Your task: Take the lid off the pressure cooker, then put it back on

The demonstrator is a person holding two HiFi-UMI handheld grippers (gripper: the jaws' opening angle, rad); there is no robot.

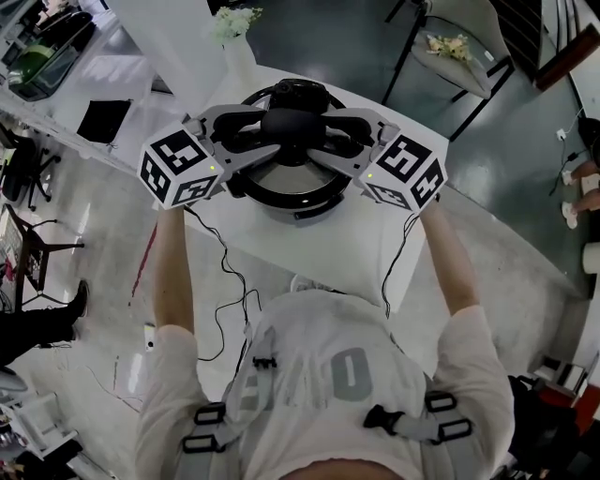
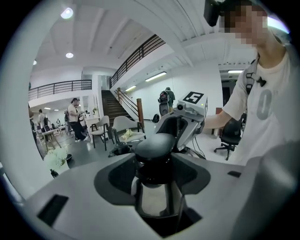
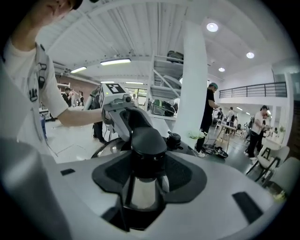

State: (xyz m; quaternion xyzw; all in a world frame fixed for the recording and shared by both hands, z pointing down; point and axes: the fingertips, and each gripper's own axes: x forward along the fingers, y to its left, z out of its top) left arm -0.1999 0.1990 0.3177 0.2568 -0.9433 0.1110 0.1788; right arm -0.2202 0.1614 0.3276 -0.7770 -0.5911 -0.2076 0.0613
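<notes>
The pressure cooker (image 1: 323, 195) stands on a white table (image 1: 375, 253). Its steel lid (image 1: 281, 180) has a black rim and a round black knob (image 1: 291, 122) on top. My left gripper (image 1: 272, 133) and right gripper (image 1: 315, 133) meet over the lid from opposite sides, both shut on that knob. In the left gripper view the knob (image 2: 154, 146) fills the gap between my jaws, with the right gripper (image 2: 186, 117) facing me behind it. The right gripper view shows the same knob (image 3: 148, 140) clamped, the left gripper (image 3: 123, 115) beyond. Whether the lid rests on the pot I cannot tell.
A vase of white flowers (image 1: 234, 28) stands at the table's far left corner. A black pad (image 1: 103, 119) lies on a side desk to the left. Cables (image 1: 223, 272) hang over the table's near edge. A chair (image 1: 459, 52) stands behind the table.
</notes>
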